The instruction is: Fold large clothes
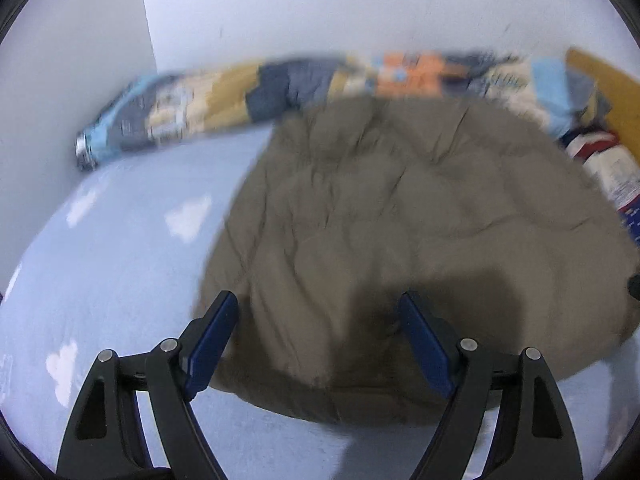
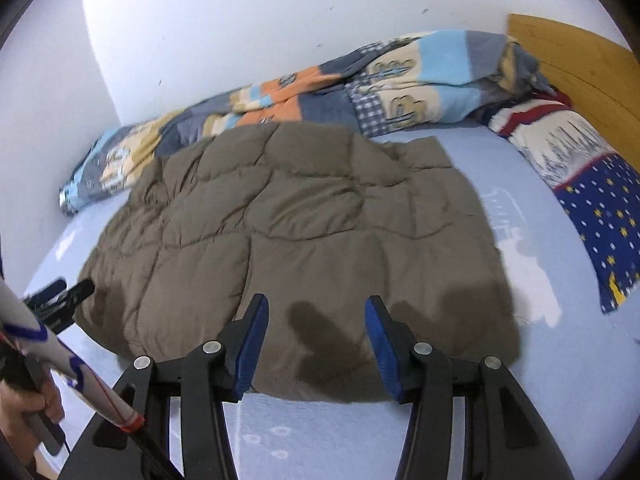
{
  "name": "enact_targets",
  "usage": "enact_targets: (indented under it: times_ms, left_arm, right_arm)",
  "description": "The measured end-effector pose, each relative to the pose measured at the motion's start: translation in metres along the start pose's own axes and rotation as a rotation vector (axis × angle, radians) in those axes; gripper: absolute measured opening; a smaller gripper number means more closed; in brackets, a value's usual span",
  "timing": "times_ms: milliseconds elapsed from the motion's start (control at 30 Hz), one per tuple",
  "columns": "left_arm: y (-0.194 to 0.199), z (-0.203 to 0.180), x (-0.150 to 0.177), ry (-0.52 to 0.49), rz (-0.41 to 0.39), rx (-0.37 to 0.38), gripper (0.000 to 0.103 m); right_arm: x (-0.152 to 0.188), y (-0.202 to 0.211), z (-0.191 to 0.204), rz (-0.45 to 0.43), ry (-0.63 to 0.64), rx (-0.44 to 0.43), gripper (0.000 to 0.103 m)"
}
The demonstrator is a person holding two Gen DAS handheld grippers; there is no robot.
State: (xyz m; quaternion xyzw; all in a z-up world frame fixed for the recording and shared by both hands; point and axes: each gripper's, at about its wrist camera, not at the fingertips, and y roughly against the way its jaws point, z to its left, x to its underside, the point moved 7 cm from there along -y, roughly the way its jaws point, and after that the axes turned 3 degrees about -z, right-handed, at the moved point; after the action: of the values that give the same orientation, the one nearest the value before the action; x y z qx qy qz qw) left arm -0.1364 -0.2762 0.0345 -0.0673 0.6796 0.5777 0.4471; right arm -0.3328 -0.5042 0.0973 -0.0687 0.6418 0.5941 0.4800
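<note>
A large brown quilted garment (image 2: 304, 240) lies folded flat on a light blue bed sheet (image 2: 560, 360). It also shows, blurred, in the left wrist view (image 1: 400, 232). My left gripper (image 1: 318, 300) is open and empty, just above the garment's near left edge. Its black tips also show at the left of the right wrist view (image 2: 68, 292). My right gripper (image 2: 316, 304) is open and empty, over the garment's near edge, casting shadows on it.
A patchwork blanket (image 2: 360, 92) is bunched along the white wall behind the garment. A blue and white pillow (image 2: 592, 184) lies at the right by a wooden headboard (image 2: 580, 60). The bed sheet (image 1: 100, 280) extends left of the garment.
</note>
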Motion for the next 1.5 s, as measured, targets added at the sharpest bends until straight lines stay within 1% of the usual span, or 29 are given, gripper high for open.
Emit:
enact_targets:
  times_ms: [33, 67, 133, 200, 233, 300, 367, 400, 467, 500, 533, 567, 600, 633, 667, 700, 767, 867, 900, 967, 1000, 1033, 1067, 1100, 1167, 1267, 1367, 1500]
  left_arm:
    - [-0.01, -0.001, 0.005, 0.007, 0.032, 0.001, 0.084]
    - [-0.015, -0.001, 0.006, 0.009, 0.043, -0.009, 0.085]
    - [-0.017, -0.005, 0.006, -0.006, 0.053, -0.042, 0.086]
    - [-0.012, -0.008, 0.003, -0.018, 0.057, -0.078, 0.085]
    - [-0.007, -0.01, 0.0, -0.013, 0.041, -0.086, 0.084]
    - [0.008, -0.017, -0.007, -0.011, -0.021, -0.068, 0.082]
    - [0.019, -0.027, -0.016, -0.042, -0.082, -0.056, 0.082]
    - [0.025, -0.033, -0.019, -0.058, -0.112, -0.05, 0.082]
    - [0.033, -0.042, -0.021, -0.075, -0.154, -0.031, 0.082]
    - [0.033, -0.05, -0.019, -0.101, -0.154, -0.013, 0.083]
    - [0.031, -0.055, -0.018, -0.129, -0.146, -0.01, 0.083]
    - [0.028, -0.06, -0.014, -0.161, -0.142, -0.025, 0.083]
    - [0.024, -0.061, -0.012, -0.173, -0.141, -0.028, 0.083]
    - [0.019, -0.063, -0.01, -0.186, -0.129, -0.025, 0.083]
    - [0.014, -0.064, -0.007, -0.192, -0.108, -0.015, 0.083]
    - [0.01, -0.063, -0.005, -0.186, -0.091, -0.004, 0.083]
    - [0.008, -0.061, -0.004, -0.16, -0.082, 0.015, 0.083]
    - [0.011, -0.06, -0.007, -0.16, -0.097, 0.005, 0.083]
    - [0.014, -0.06, -0.009, -0.164, -0.109, -0.005, 0.083]
    - [0.021, -0.061, -0.011, -0.168, -0.132, -0.02, 0.083]
    - [0.026, -0.062, -0.013, -0.171, -0.15, -0.027, 0.083]
    - [0.029, -0.064, -0.014, -0.179, -0.165, -0.033, 0.083]
    - [0.031, -0.066, -0.014, -0.183, -0.172, -0.036, 0.083]
    - [0.034, -0.067, -0.015, -0.186, -0.18, -0.037, 0.083]
    - [0.036, -0.068, -0.014, -0.191, -0.185, -0.039, 0.083]
    - [0.035, -0.069, -0.014, -0.199, -0.186, -0.042, 0.083]
    - [0.035, -0.07, -0.013, -0.205, -0.188, -0.049, 0.083]
    - [0.035, -0.072, -0.012, -0.208, -0.189, -0.053, 0.083]
  right_arm:
    - [0.005, -0.01, 0.001, 0.03, 0.014, 0.01, 0.054]
    - [0.012, -0.021, 0.0, 0.064, 0.025, 0.019, 0.054]
    - [0.023, -0.038, -0.003, 0.102, 0.021, 0.009, 0.058]
    - [0.027, -0.05, -0.007, 0.128, 0.002, -0.002, 0.061]
    - [0.027, -0.054, -0.008, 0.137, 0.001, -0.002, 0.061]
    - [0.027, -0.055, -0.008, 0.151, -0.001, 0.008, 0.062]
    - [0.023, -0.046, -0.008, 0.153, -0.015, 0.007, 0.061]
    - [0.018, -0.039, -0.009, 0.136, -0.026, 0.0, 0.059]
    - [0.002, -0.022, -0.018, 0.065, -0.056, -0.01, 0.059]
    - [-0.002, -0.017, -0.022, 0.048, -0.064, -0.003, 0.059]
    - [-0.006, -0.013, -0.029, 0.036, -0.072, 0.011, 0.059]
    - [-0.007, -0.012, -0.042, 0.032, -0.086, 0.05, 0.059]
    - [-0.006, -0.014, -0.051, 0.04, -0.101, 0.083, 0.059]
    - [-0.001, -0.019, -0.063, 0.065, -0.13, 0.115, 0.059]
    - [0.007, -0.027, -0.072, 0.101, -0.169, 0.121, 0.059]
    - [0.013, -0.034, -0.076, 0.134, -0.196, 0.111, 0.059]
    - [0.025, -0.047, -0.078, 0.188, -0.224, 0.092, 0.06]
    - [0.026, -0.048, -0.072, 0.194, -0.192, 0.125, 0.061]
    - [0.023, -0.042, -0.07, 0.179, -0.188, 0.145, 0.061]
    - [0.013, -0.027, -0.061, 0.111, -0.145, 0.172, 0.061]
    - [0.005, -0.019, -0.049, 0.064, -0.09, 0.173, 0.061]
    - [0.0, -0.014, -0.039, 0.033, -0.055, 0.165, 0.061]
    - [-0.005, -0.007, -0.024, -0.01, -0.019, 0.131, 0.061]
    - [-0.006, -0.004, -0.013, -0.025, -0.003, 0.098, 0.061]
    - [-0.003, -0.004, 0.007, -0.025, 0.027, 0.04, 0.061]
    - [0.006, -0.011, 0.027, -0.006, 0.08, 0.018, 0.061]
    - [0.016, -0.015, 0.031, 0.015, 0.107, 0.037, 0.061]
    - [0.017, -0.029, 0.022, 0.051, 0.084, 0.03, 0.061]
